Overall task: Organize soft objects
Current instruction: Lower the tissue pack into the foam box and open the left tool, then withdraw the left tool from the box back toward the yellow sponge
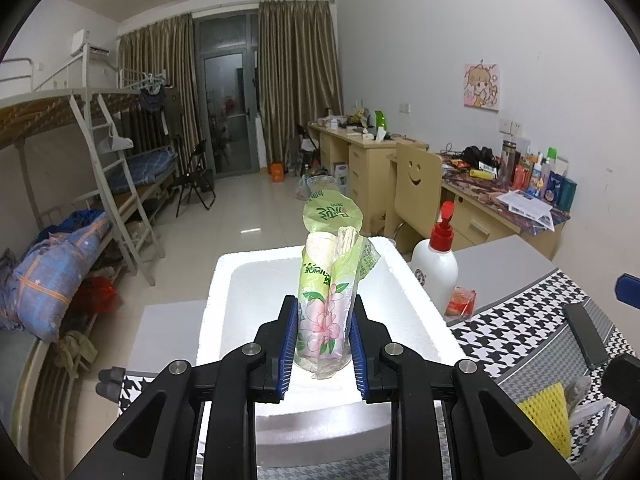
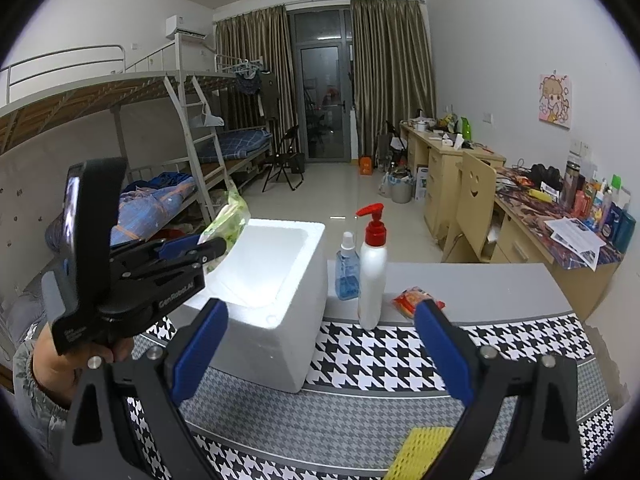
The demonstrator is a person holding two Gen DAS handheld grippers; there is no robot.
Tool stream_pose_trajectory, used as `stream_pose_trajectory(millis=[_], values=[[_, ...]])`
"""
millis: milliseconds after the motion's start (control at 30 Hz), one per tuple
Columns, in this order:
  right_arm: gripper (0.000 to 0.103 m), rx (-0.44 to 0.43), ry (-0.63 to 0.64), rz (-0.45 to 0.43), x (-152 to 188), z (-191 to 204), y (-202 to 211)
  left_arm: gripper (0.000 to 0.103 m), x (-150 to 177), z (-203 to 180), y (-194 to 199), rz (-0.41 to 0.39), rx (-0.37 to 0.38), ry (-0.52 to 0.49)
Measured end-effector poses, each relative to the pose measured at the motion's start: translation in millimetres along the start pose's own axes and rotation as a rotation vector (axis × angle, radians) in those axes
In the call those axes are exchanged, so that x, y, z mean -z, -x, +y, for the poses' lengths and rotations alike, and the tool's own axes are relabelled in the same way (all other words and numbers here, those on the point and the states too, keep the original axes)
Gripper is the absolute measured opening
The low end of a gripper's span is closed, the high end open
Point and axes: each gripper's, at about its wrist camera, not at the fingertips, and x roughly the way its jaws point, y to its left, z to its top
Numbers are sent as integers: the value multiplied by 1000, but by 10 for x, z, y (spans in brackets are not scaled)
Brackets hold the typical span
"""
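Houndstooth tabletop (image 2: 384, 364): left hand-held gripper (image 1: 324, 344) clamps tissue pack (image 1: 326, 300) above foam box (image 1: 404, 304).

The yellow mesh sponge (image 2: 424, 454) is running off the bottom edge of the right wrist view, a black gripper arm covering its right side. The green floral plastic packet (image 1: 324, 304) is hiding part of the white foam box's (image 1: 224, 280) floor, and its lettering is blurring.
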Motion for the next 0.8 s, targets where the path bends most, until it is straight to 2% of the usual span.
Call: stream_pose_trajectory(millis=[233,267,333,400,467,533,700,800], values=[[97,-1,-21,9,35,-67,-8,28,1,23,-168,39,7,8],[97,0,-21,10,41,-75,-9,31,2,23,-189,43,10,7],[97,-2,-26,10,43,-97,-11,49,5,33,-235,55,7,14],[97,-7,-30,11,51,-116,-12,78,18,46,-254,57,4,24],[97,-4,-32,9,55,-135,-9,85,29,56,-246,48,-15,24],[97,-6,-37,11,54,-156,-14,87,37,50,-232,47,-19,17],[97,-1,-47,7,60,-190,-7,101,47,25,-138,16,-23,19],[97,-13,-46,-2,46,-187,22,102,50,-2,-41,-11,-15,6]])
